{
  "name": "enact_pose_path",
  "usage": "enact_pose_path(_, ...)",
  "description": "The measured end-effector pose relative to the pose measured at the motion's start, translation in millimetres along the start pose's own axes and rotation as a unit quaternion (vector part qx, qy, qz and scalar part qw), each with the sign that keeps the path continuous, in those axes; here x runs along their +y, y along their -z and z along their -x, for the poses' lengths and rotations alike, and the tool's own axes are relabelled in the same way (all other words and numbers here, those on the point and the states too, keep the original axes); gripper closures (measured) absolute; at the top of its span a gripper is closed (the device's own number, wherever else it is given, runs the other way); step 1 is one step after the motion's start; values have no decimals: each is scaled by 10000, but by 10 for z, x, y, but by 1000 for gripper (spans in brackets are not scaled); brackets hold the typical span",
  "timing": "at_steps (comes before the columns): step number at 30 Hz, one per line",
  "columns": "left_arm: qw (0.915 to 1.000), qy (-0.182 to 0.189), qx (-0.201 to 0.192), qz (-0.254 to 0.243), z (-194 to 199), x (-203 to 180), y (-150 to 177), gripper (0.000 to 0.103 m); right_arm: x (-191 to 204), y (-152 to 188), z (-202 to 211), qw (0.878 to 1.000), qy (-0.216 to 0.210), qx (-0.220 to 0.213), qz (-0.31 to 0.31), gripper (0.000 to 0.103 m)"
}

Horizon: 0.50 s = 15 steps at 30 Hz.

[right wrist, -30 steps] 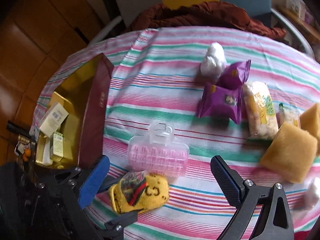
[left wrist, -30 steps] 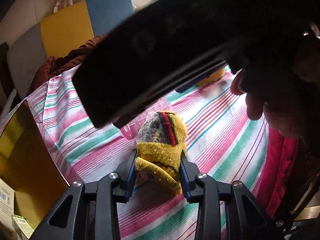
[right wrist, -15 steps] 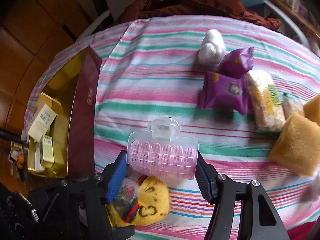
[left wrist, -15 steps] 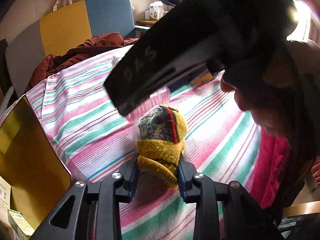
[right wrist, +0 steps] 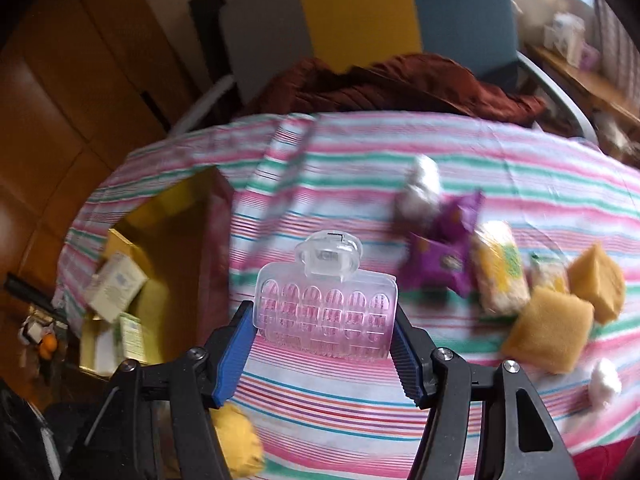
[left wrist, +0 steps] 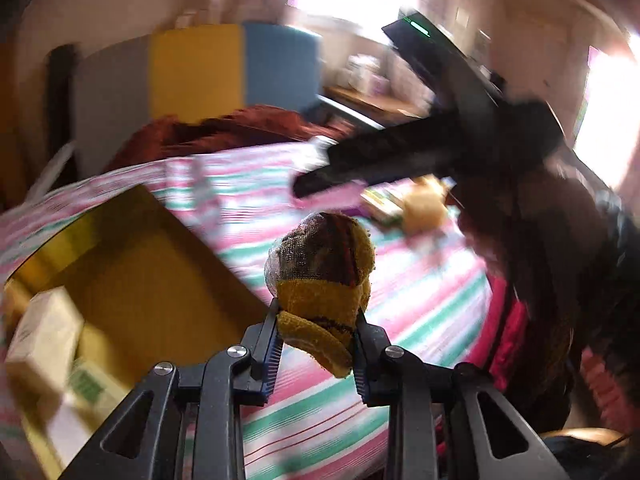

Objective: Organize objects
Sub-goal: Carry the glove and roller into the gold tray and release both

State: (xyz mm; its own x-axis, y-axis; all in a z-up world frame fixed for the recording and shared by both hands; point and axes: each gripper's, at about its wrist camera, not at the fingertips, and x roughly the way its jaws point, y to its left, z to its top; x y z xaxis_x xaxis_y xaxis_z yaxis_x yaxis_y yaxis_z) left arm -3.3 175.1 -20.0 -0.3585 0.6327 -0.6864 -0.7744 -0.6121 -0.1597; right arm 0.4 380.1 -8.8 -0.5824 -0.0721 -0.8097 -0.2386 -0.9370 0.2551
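Left claw (left wrist: 316,344) clamped on yellow sock (left wrist: 322,280); right claw (right wrist: 324,344) clamped on pink case (right wrist: 326,312).

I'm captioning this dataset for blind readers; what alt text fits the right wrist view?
The right gripper jaws clamp a clear pink plastic case above a striped tablecloth. To the right lie purple snack packets, a yellow-green packet and tan sponges; on the left is an open gold box.

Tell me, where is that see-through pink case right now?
In the right wrist view, the pink case sits clamped between the right gripper fingers, lifted above the striped tablecloth, with purple snack packets to its right.
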Motion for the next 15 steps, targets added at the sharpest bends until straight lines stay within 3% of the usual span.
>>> enact_pose_path(5, 9949, -599, -142, 804, 409, 582, 202, 74, 489, -108, -69, 9984, -379, -29, 413, 39)
enact_pose_path(10, 9835, -1112, -94, 1426, 682, 1020, 522, 74, 1100, -199, -273, 9934, -661, 125, 931, 39)
enact_pose_path(15, 9678, -1636, 177, 1905, 691, 1332, 769, 74, 1491, -410, -593, 9911, -582, 295, 1159, 38)
